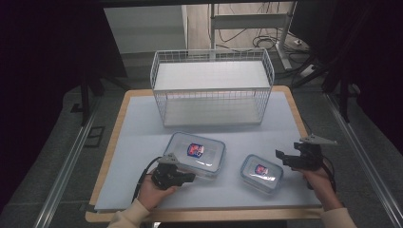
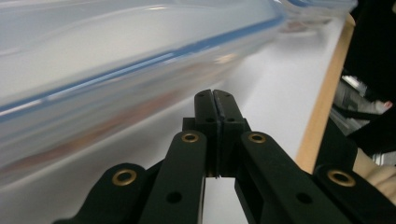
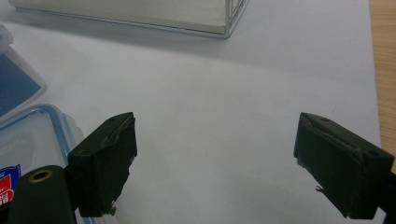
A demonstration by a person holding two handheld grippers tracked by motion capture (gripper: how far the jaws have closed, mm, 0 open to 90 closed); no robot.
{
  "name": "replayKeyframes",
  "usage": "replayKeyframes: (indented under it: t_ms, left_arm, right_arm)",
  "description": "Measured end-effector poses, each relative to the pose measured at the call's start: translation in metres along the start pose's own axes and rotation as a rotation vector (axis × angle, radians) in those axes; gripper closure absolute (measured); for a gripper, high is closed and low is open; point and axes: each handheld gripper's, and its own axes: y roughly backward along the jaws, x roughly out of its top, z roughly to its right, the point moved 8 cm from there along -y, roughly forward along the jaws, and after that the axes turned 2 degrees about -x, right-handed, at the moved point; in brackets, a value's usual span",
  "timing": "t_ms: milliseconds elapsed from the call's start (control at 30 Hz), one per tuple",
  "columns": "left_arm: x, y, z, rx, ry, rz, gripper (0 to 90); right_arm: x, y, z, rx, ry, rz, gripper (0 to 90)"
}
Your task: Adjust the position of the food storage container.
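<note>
The left gripper [image 1: 186, 177] is closed on nothing, at the large container's [image 1: 196, 153] seven-o'clock corner — possibly touching. The right gripper [image 1: 288, 158] gapes wide at three o'clock of the small container [image 1: 261, 173]. Pushing with pinched jaws could skid the box sideways — no grip.

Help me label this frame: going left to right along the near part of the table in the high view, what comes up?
Left gripper → large lidded container → small lidded container → right gripper.
</note>
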Motion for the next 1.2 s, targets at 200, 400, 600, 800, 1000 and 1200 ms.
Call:
replayKeyframes:
  t_ms: [200, 400, 600, 800, 1000, 1200]
  left_arm:
    - [0.016, -0.018, 0.018, 0.004, -0.061, -0.008, 90.0]
    - [0.025, -0.038, 0.02, 0.023, -0.058, -0.022, 90.0]
    - [0.039, -0.054, 0.015, 0.039, -0.015, -0.001, 90.0]
    - [0.045, -0.06, 0.012, 0.054, -0.018, -0.002, 90.0]
    - [0.051, -0.065, 0.009, 0.071, -0.006, 0.003, 90.0]
    - [0.052, -0.063, 0.011, 0.066, -0.004, 0.012, 90.0]
  right_arm:
    - [0.0, 0.0, -0.001, -0.001, 0.008, -0.004, 13.0]
    - [0.0, 0.001, -0.001, 0.002, 0.005, -0.002, 13.0]
    - [0.0, 0.001, 0.0, 0.002, 0.006, -0.001, 13.0]
    - [0.0, 0.001, 0.0, 0.007, 0.008, -0.003, 13.0]
    - [-0.001, 0.0, -0.002, 0.006, 0.012, -0.006, 13.0]
    - [-0.001, 0.0, -0.002, 0.007, 0.012, -0.007, 13.0]
